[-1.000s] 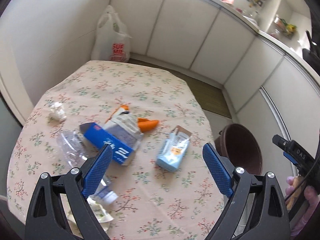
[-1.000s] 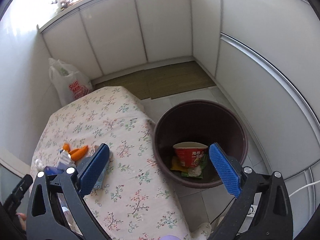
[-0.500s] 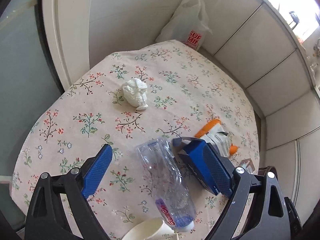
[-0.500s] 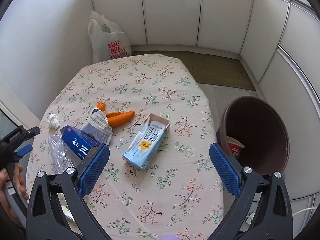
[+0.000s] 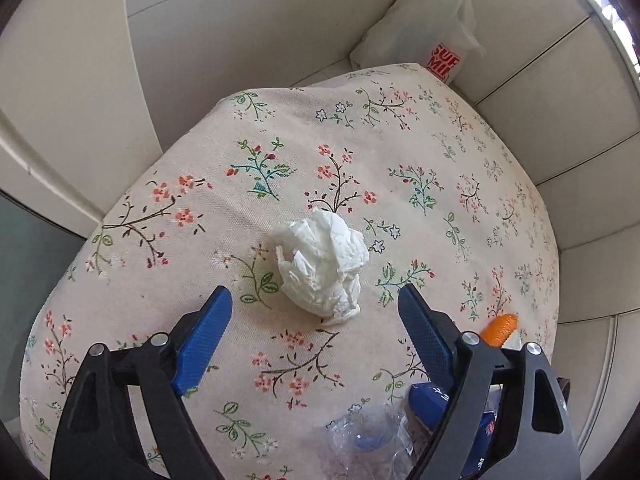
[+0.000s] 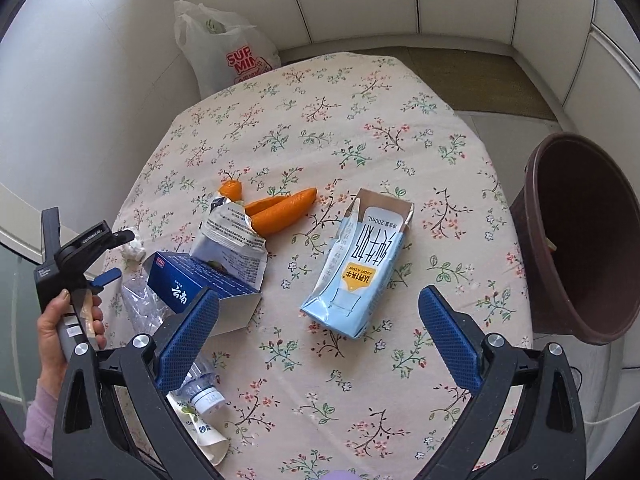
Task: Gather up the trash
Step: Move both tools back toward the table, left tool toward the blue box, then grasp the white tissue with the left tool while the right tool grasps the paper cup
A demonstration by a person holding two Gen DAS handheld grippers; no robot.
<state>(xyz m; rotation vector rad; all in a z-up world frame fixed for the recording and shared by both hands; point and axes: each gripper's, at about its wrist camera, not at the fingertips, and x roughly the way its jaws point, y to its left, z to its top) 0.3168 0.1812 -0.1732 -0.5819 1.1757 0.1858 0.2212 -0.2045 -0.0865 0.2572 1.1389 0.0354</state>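
The table (image 6: 360, 92) is round-cornered and covered by a cream woven cloth printed with small floral sprigs. Beside its right edge stands a deep brown plastic bin (image 6: 580, 240), smooth-walled and tilted open toward the table. A white plastic bag (image 6: 224, 48) with red lettering leans against the wall behind the table.

On the cloth, largest first: a flattened pale blue milk carton (image 6: 360, 272) lies near the centre; a dark blue cardboard box (image 6: 192, 284), open-ended, lies to its left with a crinkled silver-white wrapper (image 6: 230, 240) touching it; a crushed clear plastic bottle (image 6: 140, 308) lies beside the box; two orange carrot-shaped pieces (image 6: 280, 210) lie touching behind the wrapper.

The crumpled white tissue (image 5: 320, 264), irregular and soft-creased, rests near the table's left edge, apart from the other litter.

The left gripper (image 5: 316, 308) points steeply down just short of the tissue; its jaws are closing, wide apart, with the pads touching nothing. The right gripper (image 6: 316, 320) hangs above the carton, jaws spread wide and empty. A hand (image 6: 60, 328) grips the left tool's handle.
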